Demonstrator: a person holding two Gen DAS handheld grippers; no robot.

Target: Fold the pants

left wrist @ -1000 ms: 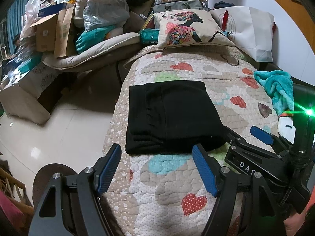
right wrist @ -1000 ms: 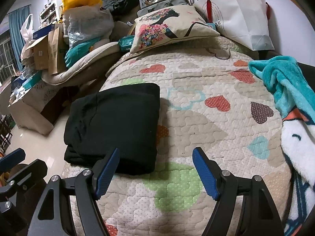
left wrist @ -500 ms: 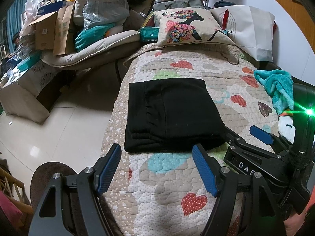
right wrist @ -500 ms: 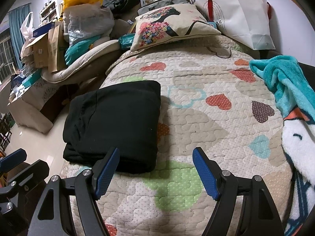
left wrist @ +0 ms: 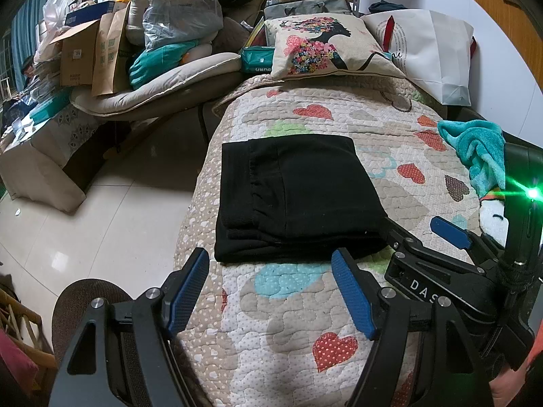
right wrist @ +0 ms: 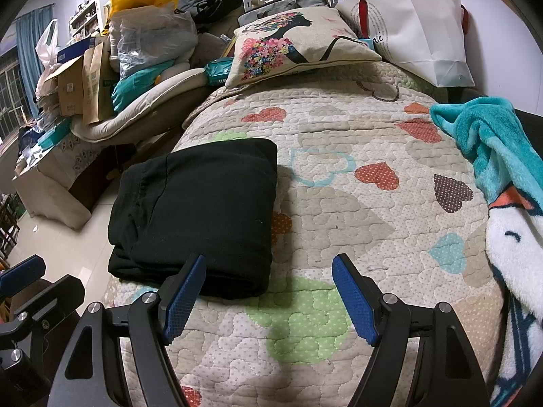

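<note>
Both tools, left tool [left wrist: 271,291] and right tool [right wrist: 269,296], released, edge back slightly; snagging black pants [left wrist: 295,196] could undo the fold.

White letters "DAS" stand on the black body of the right tongs [left wrist: 451,237]; other print is unreadable.

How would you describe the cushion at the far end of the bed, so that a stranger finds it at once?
Start from the quilt with coloured hearts that covers the bed. At its far end lies a beige cushion, between a green packet on its left and a white paper bag on its right. Only the cushion bears a woman's dark profile with flowers for hair.
</note>
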